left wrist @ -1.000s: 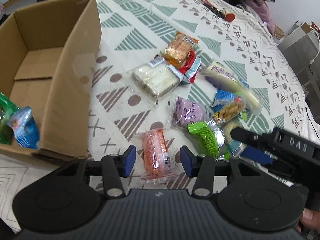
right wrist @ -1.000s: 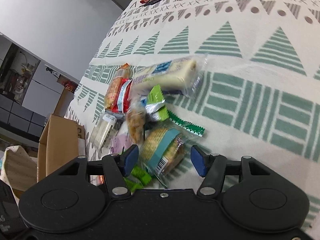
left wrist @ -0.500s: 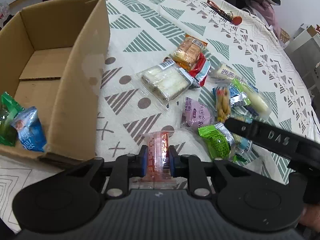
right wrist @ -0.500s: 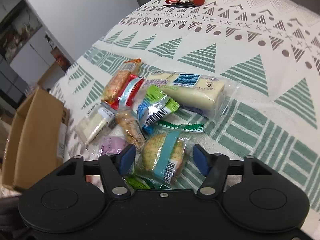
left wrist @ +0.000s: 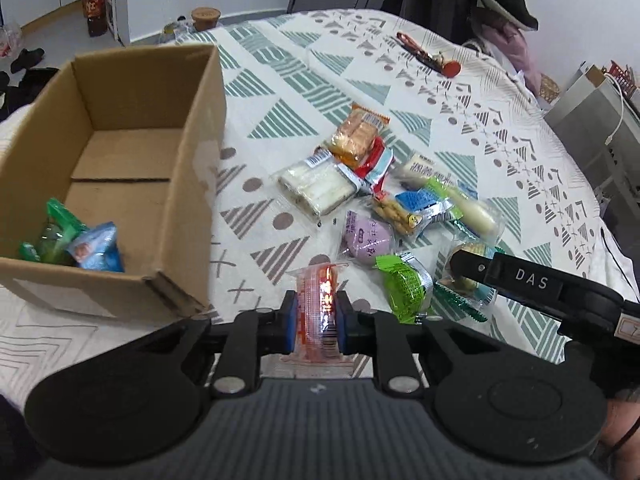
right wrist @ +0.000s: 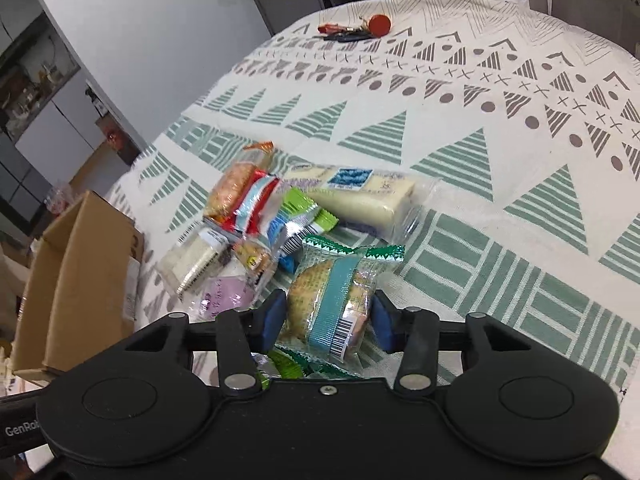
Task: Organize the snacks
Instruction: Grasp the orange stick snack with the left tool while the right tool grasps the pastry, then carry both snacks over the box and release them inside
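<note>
The left wrist view showed the inside of the cardboard box [left wrist: 120, 168], upper left of frame, with green and blue packets [left wrist: 76, 244] at its near end; the right wrist view showed only the box's outer wall. The left tongs [left wrist: 318, 320] were pinching an orange snack packet [left wrist: 320, 300], its long axis running away from the camera, lifted near the box's corner. The right tongs [right wrist: 326, 316] were pressed against a teal-banded biscuit packet [right wrist: 332, 304], lengthwise toward the pile of snacks [right wrist: 280, 208] on the desk [right wrist: 500, 160].
</note>
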A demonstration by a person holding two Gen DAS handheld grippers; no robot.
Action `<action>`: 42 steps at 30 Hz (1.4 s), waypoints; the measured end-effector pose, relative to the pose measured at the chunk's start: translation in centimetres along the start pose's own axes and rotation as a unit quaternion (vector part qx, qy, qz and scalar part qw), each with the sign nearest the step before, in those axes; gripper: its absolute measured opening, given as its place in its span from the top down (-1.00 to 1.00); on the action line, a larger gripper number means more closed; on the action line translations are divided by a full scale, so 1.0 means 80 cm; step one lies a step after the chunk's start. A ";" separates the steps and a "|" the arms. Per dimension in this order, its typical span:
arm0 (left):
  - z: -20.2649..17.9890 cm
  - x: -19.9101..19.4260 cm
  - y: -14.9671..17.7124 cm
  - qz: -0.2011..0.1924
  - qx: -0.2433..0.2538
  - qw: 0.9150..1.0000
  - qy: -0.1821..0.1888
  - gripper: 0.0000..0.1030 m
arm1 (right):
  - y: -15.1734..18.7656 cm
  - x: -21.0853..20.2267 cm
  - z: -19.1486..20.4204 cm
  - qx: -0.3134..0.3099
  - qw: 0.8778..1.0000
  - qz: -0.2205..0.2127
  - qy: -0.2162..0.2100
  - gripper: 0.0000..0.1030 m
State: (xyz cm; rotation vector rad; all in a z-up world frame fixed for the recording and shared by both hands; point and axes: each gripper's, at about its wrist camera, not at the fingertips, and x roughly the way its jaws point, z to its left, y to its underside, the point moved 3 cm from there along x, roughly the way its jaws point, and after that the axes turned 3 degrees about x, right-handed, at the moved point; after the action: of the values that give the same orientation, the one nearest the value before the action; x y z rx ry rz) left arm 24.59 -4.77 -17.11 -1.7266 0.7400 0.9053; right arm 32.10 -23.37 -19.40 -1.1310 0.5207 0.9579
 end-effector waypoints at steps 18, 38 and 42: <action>0.048 -0.092 -0.029 -0.073 -0.005 0.997 -0.029 0.65 | -0.017 -0.045 0.046 -0.010 0.996 -0.056 -0.075 0.13; 0.155 -0.149 -0.057 -0.120 -0.056 0.989 -0.066 0.65 | -0.016 -0.031 0.174 -0.118 0.983 -0.068 -0.124 0.13; 0.173 -0.148 -0.061 -0.122 -0.065 0.988 -0.066 0.65 | -0.017 -0.028 0.195 -0.133 0.980 -0.068 -0.129 0.13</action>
State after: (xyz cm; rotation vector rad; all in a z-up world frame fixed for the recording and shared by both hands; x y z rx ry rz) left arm 19.12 10.60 -7.61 -1.8047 0.3806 0.9030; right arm 30.39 -9.93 -11.18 -1.2396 0.1044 1.0553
